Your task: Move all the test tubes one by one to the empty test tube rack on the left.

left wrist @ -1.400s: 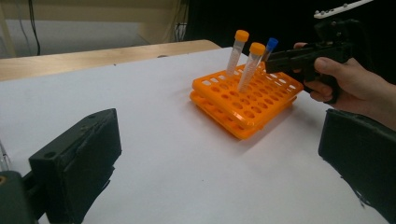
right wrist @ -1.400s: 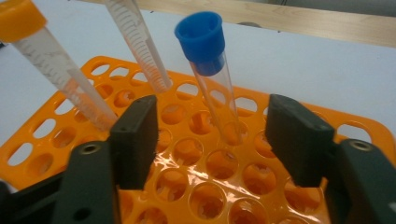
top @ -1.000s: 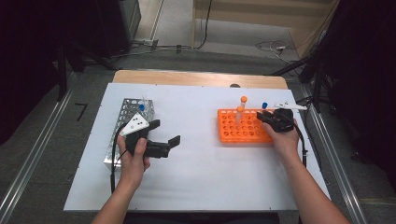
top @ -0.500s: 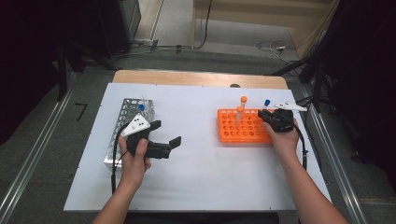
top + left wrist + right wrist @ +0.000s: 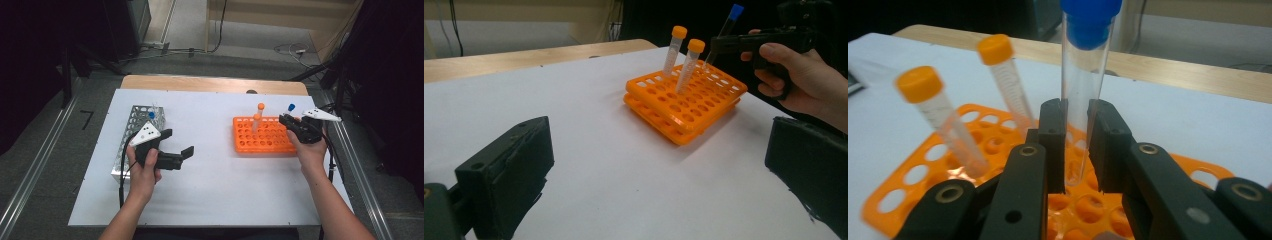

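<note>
One blue-capped tube (image 5: 1083, 90) is now pinched in the right gripper's (image 5: 1077, 150) just-closed fingers and lifted above the orange rack (image 5: 267, 136), apparently being pulled out; the left gripper's (image 5: 177, 145) fingers stay spread.

Two orange-capped tubes (image 5: 259, 116) standing in one orange rack (image 5: 264, 140); one blue-capped tube (image 5: 1083, 75) clamped in the right gripper (image 5: 1077, 150); another blue-capped tube (image 5: 151, 114) in one metal rack (image 5: 131, 131); two grippers, counting the left gripper (image 5: 175, 150).
</note>
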{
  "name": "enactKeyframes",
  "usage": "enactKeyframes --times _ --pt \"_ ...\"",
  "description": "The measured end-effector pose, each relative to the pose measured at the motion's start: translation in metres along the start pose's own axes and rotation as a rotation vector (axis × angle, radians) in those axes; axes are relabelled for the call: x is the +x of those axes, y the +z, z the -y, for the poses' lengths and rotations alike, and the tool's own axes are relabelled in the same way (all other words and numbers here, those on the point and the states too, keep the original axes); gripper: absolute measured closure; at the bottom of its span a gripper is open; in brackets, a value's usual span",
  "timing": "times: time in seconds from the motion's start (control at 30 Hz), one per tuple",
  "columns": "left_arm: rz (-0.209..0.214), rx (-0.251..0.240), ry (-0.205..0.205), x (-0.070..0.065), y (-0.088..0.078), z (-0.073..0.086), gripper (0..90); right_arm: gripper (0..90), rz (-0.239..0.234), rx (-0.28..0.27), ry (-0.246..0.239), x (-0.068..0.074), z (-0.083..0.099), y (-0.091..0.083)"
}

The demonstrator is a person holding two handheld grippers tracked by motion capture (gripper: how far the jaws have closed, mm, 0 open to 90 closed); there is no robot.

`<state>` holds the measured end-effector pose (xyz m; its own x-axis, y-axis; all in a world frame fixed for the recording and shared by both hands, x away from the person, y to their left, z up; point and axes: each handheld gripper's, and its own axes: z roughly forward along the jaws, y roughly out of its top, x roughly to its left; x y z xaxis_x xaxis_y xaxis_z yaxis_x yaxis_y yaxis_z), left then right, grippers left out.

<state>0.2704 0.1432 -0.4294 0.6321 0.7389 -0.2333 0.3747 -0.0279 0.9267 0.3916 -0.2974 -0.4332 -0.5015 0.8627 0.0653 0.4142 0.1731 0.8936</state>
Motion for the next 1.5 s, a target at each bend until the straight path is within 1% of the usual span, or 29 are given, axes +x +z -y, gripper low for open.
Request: enactKeyframes --times 0.07,0.2,0.33,0.43,0.47,0.5,0.53,0.63,0.73,0.87,1.03,1.17,1.3,1.43,1.5 --pt "0.0 0.001 0.002 -0.001 0.0 0.0 0.0 75.1 -0.029 0.0 -0.008 0.005 -0.001 -0.004" --pt "0.004 -0.001 0.005 -0.001 0.0 -0.001 0.0 75.2 -0.068 -0.006 -0.024 0.016 0.0 -0.011" --pt "0.005 -0.002 0.006 -0.002 -0.001 -0.001 0.0 75.1 -0.117 -0.01 -0.034 0.029 0.005 -0.018" --pt "0.008 -0.003 0.008 -0.003 0.0 -0.001 0.0 75.1 -0.144 -0.011 -0.043 0.038 0.008 -0.022" --pt "0.008 -0.001 0.01 -0.003 0.0 -0.001 0.0 75.2 -0.149 -0.016 -0.064 0.041 0.01 -0.023" --pt "0.008 0.0 0.013 -0.004 0.0 -0.001 0.0 75.1 -0.152 -0.019 -0.073 0.043 0.012 -0.024" --pt "0.009 0.0 0.014 -0.004 0.0 -0.001 0.0 75.2 -0.163 -0.022 -0.069 0.046 0.015 -0.025" --pt "0.016 0.007 0.022 -0.007 0.002 0.0 0.0 75.1 -0.187 -0.005 -0.089 0.051 0.019 -0.026" --pt "0.025 0.013 0.034 -0.01 0.005 0.0 0.0 75.1 -0.213 0.0 -0.092 0.057 0.022 -0.028" --pt "0.039 0.024 0.049 -0.016 0.009 0.001 0.0 75.1 -0.254 0.01 -0.112 0.069 0.023 -0.028" --pt "0.055 0.035 0.057 -0.02 0.013 0.002 0.0 75.1 -0.301 0.028 -0.131 0.085 0.024 -0.026" --pt "0.071 0.038 0.054 -0.023 0.015 0.003 0.0 75.1 -0.334 0.039 -0.157 0.099 0.025 -0.026" --pt "0.077 0.037 0.053 -0.026 0.016 0.002 0.0 75.1 -0.369 0.049 -0.183 0.112 0.027 -0.024" --pt "0.087 0.039 0.057 -0.029 0.017 0.001 0.0 75.1 -0.403 0.059 -0.204 0.124 0.029 -0.022" --pt "0.095 0.039 0.053 -0.032 0.018 0.001 0.0 75.1 -0.416 0.059 -0.213 0.129 0.03 -0.022"
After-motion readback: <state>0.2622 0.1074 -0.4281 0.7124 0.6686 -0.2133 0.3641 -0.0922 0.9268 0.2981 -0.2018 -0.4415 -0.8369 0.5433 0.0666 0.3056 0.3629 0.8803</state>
